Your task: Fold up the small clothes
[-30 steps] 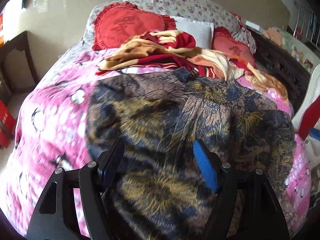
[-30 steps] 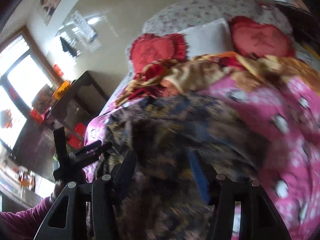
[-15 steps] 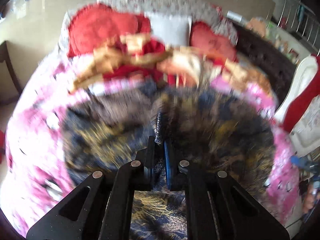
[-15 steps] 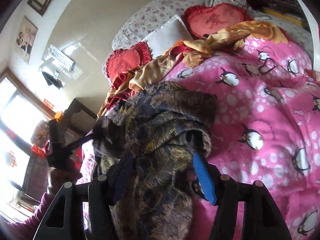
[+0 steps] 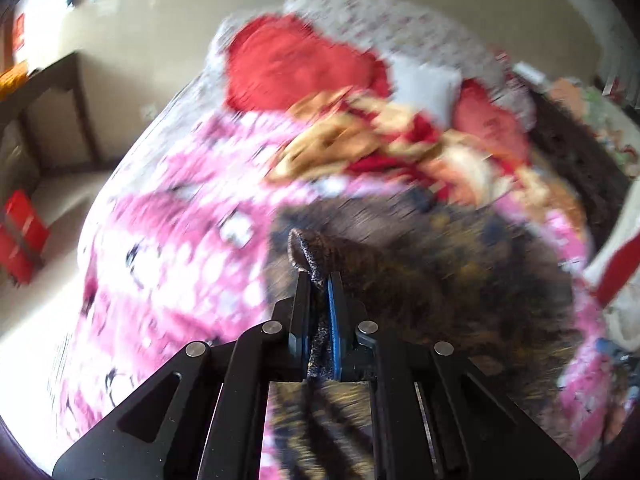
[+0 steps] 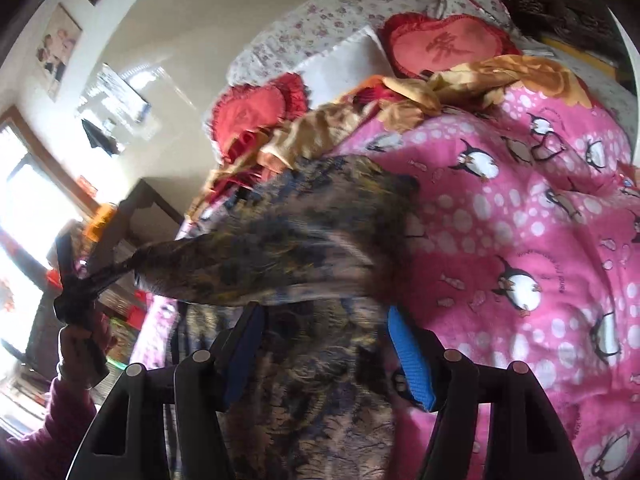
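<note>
A dark blue and gold patterned garment (image 5: pixel 432 280) lies on the pink penguin bedspread (image 5: pixel 172 248). My left gripper (image 5: pixel 319 280) is shut on a bunched edge of the garment and lifts it; this view is blurred. In the right wrist view the left gripper (image 6: pixel 86 280) shows at the far left, pulling the garment (image 6: pixel 280 248) up and taut to the left. My right gripper (image 6: pixel 324 324) is open, with its blue pads either side of the cloth low over the garment's near part.
Red heart cushions (image 6: pixel 444 46), a white pillow (image 6: pixel 344 56) and a crumpled orange and red blanket (image 6: pixel 472 80) lie at the bed's head. A dark wooden table (image 5: pixel 44 92) and a red box (image 5: pixel 22 236) stand left of the bed. A dark wooden bed frame (image 5: pixel 576 160) is at right.
My left gripper closed on the garment's edge and has lifted it up and to the left, stretching the cloth. My right gripper stayed open over the garment's near part.
</note>
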Motion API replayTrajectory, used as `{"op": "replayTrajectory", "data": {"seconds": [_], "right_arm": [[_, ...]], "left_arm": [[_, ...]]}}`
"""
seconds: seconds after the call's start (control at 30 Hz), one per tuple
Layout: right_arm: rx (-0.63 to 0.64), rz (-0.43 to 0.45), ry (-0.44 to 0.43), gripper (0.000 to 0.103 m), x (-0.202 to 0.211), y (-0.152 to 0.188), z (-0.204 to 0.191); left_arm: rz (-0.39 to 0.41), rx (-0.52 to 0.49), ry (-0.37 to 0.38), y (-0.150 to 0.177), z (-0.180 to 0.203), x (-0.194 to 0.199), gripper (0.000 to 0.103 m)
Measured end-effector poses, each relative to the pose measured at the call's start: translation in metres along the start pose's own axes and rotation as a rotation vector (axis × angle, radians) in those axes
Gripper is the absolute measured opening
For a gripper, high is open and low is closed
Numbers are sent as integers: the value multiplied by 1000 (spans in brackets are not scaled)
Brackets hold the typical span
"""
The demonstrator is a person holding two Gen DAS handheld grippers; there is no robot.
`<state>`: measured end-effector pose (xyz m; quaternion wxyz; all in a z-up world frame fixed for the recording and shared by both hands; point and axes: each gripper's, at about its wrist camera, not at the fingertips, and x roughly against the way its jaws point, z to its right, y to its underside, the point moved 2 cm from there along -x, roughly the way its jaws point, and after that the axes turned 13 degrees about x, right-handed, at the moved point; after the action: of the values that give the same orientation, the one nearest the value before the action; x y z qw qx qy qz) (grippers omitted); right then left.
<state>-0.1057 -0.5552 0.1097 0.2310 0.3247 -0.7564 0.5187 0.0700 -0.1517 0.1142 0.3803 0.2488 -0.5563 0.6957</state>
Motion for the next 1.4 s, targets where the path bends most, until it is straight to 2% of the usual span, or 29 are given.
{"op": "replayTrajectory", "data": {"seconds": [0.07,0.13,0.3,0.37,0.4,0.43,0.47,0.5,0.6,0.67,0.77,0.83,0.9,0.93,1.0,1.07,1.13,1.17,1.23,1.33,1.4], "right_arm": [[-5,-19,38,62,-7,-3,6],[-26,-11,44,63,-14,-12,14],[-108,22,56,65,-46,-46,40],[-125,0,38,61,-67,-56,47],[-114,-21,15,37,-77,-60,47],[-72,-35,16,18,-85,-65,44],[-30,-33,56,4,-86,-70,41],[12,-3,118,4,-81,-76,38],[19,62,171,4,-71,-88,47],[-5,36,236,4,-85,-87,65],[-73,-35,221,4,-111,-77,85],[-129,10,201,15,-95,-74,87],[-164,47,159,56,-70,-66,81],[-157,62,119,57,-59,-60,76],[-110,43,48,57,-48,-47,58],[-70,-9,18,57,-44,-24,43],[-63,-70,16,30,-54,-7,38],[-46,-101,27,8,-60,2,36],[-13,-111,67,8,-60,13,34],[-25,-96,71,7,-48,25,34],[-16,-157,98,7,-54,36,36]], "left_arm": [[-34,9,-33,9,-9,-14,7],[-58,31,-28,14,-14,-21,7],[-52,18,-17,16,-9,-22,7],[-45,-3,-16,16,-3,-21,7],[-44,-11,-13,15,1,-21,7],[-44,-18,-8,15,4,-20,7],[-45,-27,0,15,6,-21,7],[-44,-34,7,15,8,-20,7],[-55,-32,24,17,13,-27,7],[-83,-30,8,22,16,-42,7],[-114,-22,-31,31,17,-65,7],[-136,0,-32,35,12,-71,7],[-139,17,-16,35,8,-71,7],[-138,17,-12,34,8,-71,7],[-134,13,-14,34,8,-70,7],[-128,4,-25,36,11,-71,7],[-121,-3,-39,37,12,-73,7],[-119,-2,-43,38,13,-73,7],[-121,3,-39,39,13,-71,7],[-124,-2,-29,40,13,-70,9],[-130,-3,-34,41,13,-72,10]]}}
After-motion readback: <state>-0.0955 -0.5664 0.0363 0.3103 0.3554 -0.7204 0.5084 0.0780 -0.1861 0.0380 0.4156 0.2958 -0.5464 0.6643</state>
